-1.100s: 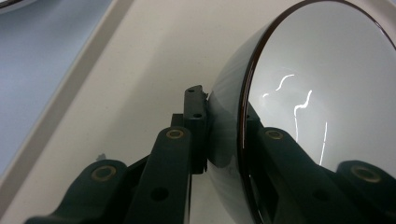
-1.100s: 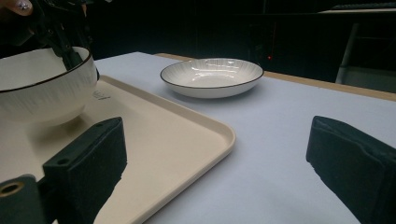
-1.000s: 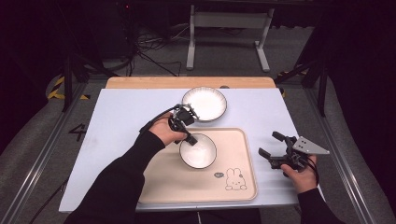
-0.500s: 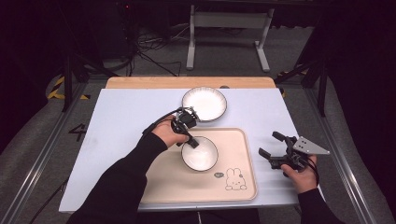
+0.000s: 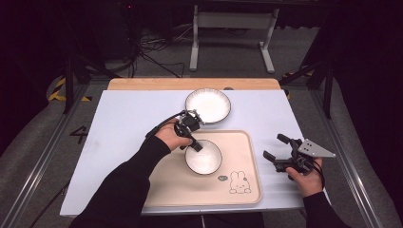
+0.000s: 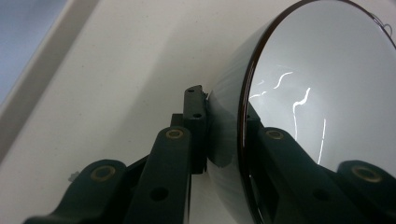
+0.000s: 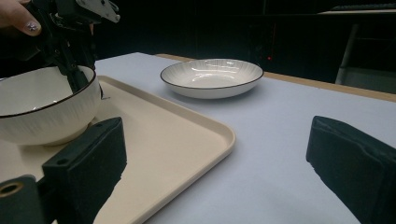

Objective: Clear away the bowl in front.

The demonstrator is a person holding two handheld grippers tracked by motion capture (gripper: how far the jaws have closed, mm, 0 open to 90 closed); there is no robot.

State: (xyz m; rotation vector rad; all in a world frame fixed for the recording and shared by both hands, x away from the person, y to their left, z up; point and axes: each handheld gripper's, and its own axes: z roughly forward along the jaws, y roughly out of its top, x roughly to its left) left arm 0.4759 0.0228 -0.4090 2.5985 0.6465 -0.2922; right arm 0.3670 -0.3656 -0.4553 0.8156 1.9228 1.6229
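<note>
Left gripper (image 5: 196, 146) pinches the rim of the empty white bowl (image 5: 204, 157) sitting on the beige tray (image 5: 247, 190). Empty plate (image 5: 207, 105) lies beyond on the worktop (image 5: 123, 118). Right gripper (image 5: 274, 147) hovers beside the tray, fingers spread.

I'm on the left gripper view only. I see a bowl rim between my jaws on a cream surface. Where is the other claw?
Observer: The right claw sits on the table, off the right edge of the tray, its jaws spread with nothing between them.
Operator: Is my bowl standing on anything?
Observer: The right gripper view shows the bowl resting upright on the tray, with the left claw pinching its rim.
Operator: Any other dishes?
Observer: A shallow white plate lies on the table just beyond the tray's far edge.
</note>
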